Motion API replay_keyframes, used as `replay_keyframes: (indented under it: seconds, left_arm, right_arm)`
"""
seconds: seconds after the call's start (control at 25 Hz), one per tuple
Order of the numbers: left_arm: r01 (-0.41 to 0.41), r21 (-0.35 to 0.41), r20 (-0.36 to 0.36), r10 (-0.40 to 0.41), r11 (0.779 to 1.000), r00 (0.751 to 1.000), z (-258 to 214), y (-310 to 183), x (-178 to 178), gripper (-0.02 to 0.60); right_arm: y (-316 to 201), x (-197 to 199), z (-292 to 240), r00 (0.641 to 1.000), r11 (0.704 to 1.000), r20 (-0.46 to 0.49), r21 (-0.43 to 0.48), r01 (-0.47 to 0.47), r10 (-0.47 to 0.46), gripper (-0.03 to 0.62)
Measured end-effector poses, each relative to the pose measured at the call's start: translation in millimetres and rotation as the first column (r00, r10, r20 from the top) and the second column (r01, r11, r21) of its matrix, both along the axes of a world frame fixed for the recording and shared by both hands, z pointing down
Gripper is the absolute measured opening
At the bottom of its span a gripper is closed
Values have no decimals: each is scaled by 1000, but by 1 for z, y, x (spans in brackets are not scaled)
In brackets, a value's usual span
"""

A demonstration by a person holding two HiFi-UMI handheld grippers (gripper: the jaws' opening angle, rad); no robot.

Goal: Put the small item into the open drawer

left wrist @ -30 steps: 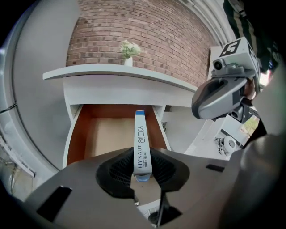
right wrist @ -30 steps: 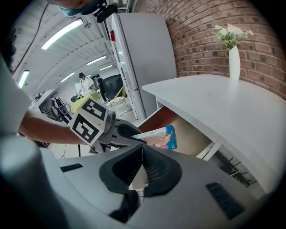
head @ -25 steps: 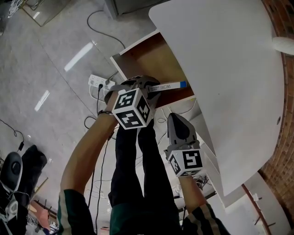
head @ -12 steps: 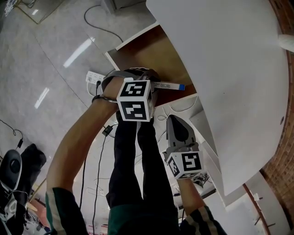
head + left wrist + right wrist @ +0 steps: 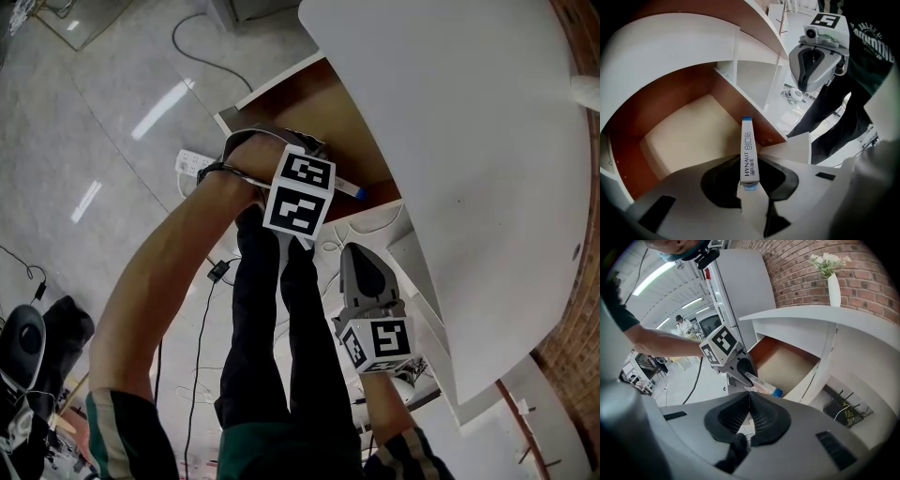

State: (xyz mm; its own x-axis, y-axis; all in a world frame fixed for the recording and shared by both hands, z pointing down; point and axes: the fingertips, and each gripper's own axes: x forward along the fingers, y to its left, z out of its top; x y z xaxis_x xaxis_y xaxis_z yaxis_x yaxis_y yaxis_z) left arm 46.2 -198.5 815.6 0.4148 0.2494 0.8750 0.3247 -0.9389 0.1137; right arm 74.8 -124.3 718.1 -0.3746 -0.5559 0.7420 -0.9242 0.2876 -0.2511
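Your left gripper (image 5: 750,188) is clamped on the small item, a thin white box (image 5: 749,150) with blue ends and printed lettering down its side. The jaws pinch it by one end, edge-on, and the other blue end points straight away from the gripper. You are holding it in the air at the open drawer (image 5: 689,126), by the front corner on your right gripper's side. In the left gripper view the far end of the box lies over the drawer's brown side wall, with the pale drawer bottom bare to its left. In the head view the marker cube covers most of the left gripper (image 5: 328,178), and only the blue end of the box (image 5: 352,190) shows past it, over the drawer (image 5: 319,103). Whether the box is clear of the drawer's rim or just touching it I can't tell from these angles.

Your right gripper (image 5: 749,401) has its jaws together with nothing between them. In the head view it (image 5: 356,255) hangs just beside the drawer's side, below the edge of the white desk top (image 5: 469,141). From its own camera you see the left gripper (image 5: 740,369) holding the box (image 5: 764,385) at the front of the drawer (image 5: 783,364). A white vase of flowers (image 5: 833,287) stands on the desk top against the brick wall (image 5: 867,268).
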Motion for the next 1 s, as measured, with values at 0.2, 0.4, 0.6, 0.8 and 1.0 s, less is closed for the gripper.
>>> replay_keyframes:
  seconds: [0.2,0.4,0.6,0.8,1.0]
  left_arm:
    - [-57,-29,4,57,998,998,10,3,-2,95]
    - [-33,-82,17,34,996,999,18,-1,-8,96]
    - [-20,-76,27,22,997,999,25,-9,-8,98]
    - [0,-75,54,4,997,999,31,-13,-8,101]
    - [48,-62,94,-42,997,995,35,-23,-8,129]
  right_arm:
    - [1,4,2,1000,1000,-10,-8,-18,18,25]
    - [-2,2,5,1000,1000,-9,-5,-2,2,25]
    - [-4,5,6,1000,1000,-16,-8,-6,6,25]
    - [-7,7,6,1000,1000,-18,-13,-21,21,25]
    - [-9,6,5,999,999,-19,-22,-33,33,25]
